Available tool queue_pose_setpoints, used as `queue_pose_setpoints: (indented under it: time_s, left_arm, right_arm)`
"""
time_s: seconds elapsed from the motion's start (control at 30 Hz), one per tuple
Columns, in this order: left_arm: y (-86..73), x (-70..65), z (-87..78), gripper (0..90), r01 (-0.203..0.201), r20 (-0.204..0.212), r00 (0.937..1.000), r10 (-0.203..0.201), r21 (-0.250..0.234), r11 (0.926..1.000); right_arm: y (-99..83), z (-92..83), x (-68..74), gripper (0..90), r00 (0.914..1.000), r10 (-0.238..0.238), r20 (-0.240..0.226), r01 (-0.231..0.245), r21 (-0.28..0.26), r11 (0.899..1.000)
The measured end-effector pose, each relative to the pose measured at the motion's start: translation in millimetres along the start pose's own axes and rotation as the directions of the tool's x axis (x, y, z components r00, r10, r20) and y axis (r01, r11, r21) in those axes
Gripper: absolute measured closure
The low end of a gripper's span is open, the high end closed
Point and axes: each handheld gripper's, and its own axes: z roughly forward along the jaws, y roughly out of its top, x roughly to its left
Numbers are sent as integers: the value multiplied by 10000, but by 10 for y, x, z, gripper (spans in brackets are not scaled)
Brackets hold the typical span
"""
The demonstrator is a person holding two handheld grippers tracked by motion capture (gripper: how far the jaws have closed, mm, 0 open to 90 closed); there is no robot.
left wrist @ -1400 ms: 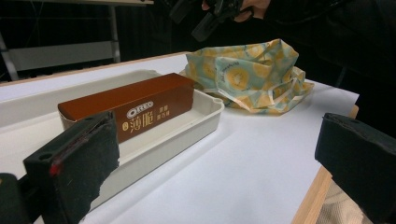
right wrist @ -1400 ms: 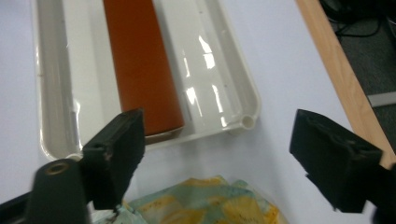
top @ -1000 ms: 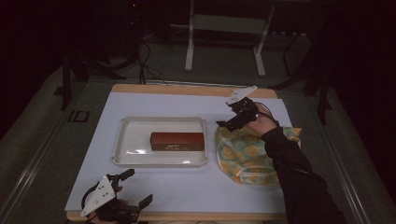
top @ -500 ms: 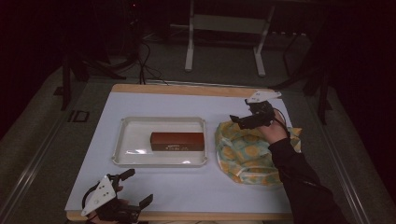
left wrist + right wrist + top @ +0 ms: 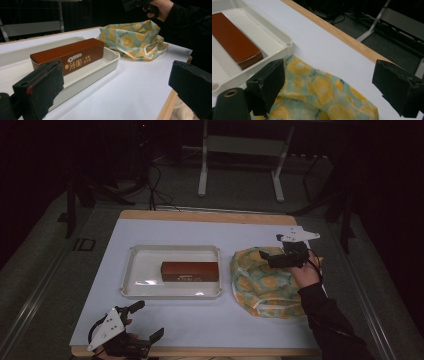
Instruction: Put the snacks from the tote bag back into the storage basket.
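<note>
Left gripper (image 5: 145, 322) low at the person's near left, jaws wide apart. Right gripper (image 5: 265, 259) raised, arm extended, jaws spread.

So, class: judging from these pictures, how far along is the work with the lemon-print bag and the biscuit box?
Done: the brown Oreo box already lies in the white tray. In hand: the right claw hovers open above the lemon-print bag, gripping nothing. The left claw waits open near the table's front edge. Left: probably grasping the bag, which lies crumpled beside the tray.
</note>
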Motion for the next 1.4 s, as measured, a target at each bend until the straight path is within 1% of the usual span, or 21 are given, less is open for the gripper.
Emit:
queue_pose_setpoints:
  time_s: [0.17, 0.2, 0.27, 0.33, 0.4, 0.43, 0.47, 0.57, 0.63, 0.77, 0.9, 0.97, 1.0, 1.07, 1.1, 1.13, 1.2, 1.3, 1.4]
  left_arm:
    - [1, -1, 2, 1, -4, -7, 10000, 4, -5, 10000]
    - [1, -1, 3, 1, -17, -7, 10000, 17, 8, 10000]
    - [1, -2, 6, 1, -26, 2, 10000, 26, 9, 10000]
    - [1, -3, 6, 1, -29, 4, 10000, 29, 14, 10000]
    - [1, -2, 5, 1, -18, 7, 10000, 18, 0, 10000]
    - [1, -2, 5, 1, -27, 2, 10000, 27, 7, 10000]
    - [1, -1, 5, 1, -30, 13, 10000, 30, 4, 10000]
    - [0, 0, 8, 2, -15, 16, 10000, 15, 18, 10000]
    - [1, 0, 11, 1, -18, 23, 10000, 18, 23, 10000]
    - [1, -4, 17, 1, -28, 42, 10000, 27, 39, 10000]
    - [2, -2, 20, 1, -23, 25, 10000, 22, 51, 10000]
    - [2, -5, 21, 1, -33, 22, 10000, 33, 44, 10000]
    - [2, -6, 20, 1, -33, 34, 10000, 32, 32, 10000]
    - [1, -5, 19, 1, -49, 28, 10000, 48, 41, 10000]
    - [2, -3, 18, 1, -40, 36, 10000, 40, 37, 10000]
    - [2, -2, 17, 2, -48, 34, 10000, 48, 23, 10000]
    - [2, 0, 15, 1, -21, 49, 10000, 21, 16, 10000]
    - [3, -1, 12, 1, -24, 38, 10000, 24, 4, 10000]
    - [5, -7, 14, 1, -69, 29, 10000, 69, 25, 10000]
  right_arm:
    - [-92, -105, 37, 111, 9996, 291, 23, -291, -102, 9995]
    - [-108, -126, 47, 111, 9995, 310, 1, -310, -97, 9995]
    - [-136, -165, 66, 111, 9993, 334, 148, -333, -67, 9994]
    - [-177, -220, 82, 111, 9988, 472, 119, -471, -157, 9988]
    - [-194, -238, 88, 111, 9986, 503, 154, -500, -179, 9986]
    - [-249, -292, 107, 111, 9984, 544, 128, -540, -336, 9980]
    - [-275, -309, 112, 111, 9984, 551, 132, -546, -321, 9980]
    - [-362, -354, 122, 111, 9976, 574, 390, -562, -307, 9979]
    - [-422, -376, 119, 111, 9960, 804, 398, -793, -276, 9965]
    - [-543, -432, 141, 111, 9929, 1015, 619, -997, -323, 9945]
    - [-652, -507, 175, 112, 9881, 1341, 749, -1295, -627, 9896]
    - [-698, -525, 191, 112, 9873, 1371, 796, -1325, -608, 9893]
    - [-726, -534, 201, 112, 9861, 1382, 917, -1329, -622, 9892]
    - [-775, -550, 206, 112, 9839, 1578, 834, -1528, -633, 9862]
    - [-799, -561, 212, 112, 9826, 1636, 881, -1582, -646, 9853]
    - [-821, -574, 219, 112, 9819, 1627, 971, -1568, -650, 9855]
    - [-862, -599, 233, 112, 9807, 1687, 992, -1628, -651, 9845]
    - [-925, -627, 271, 112, 9804, 1620, 1124, -1558, -619, 9858]
    - [-977, -673, 308, 112, 9793, 1519, 1336, -1425, -775, 9868]
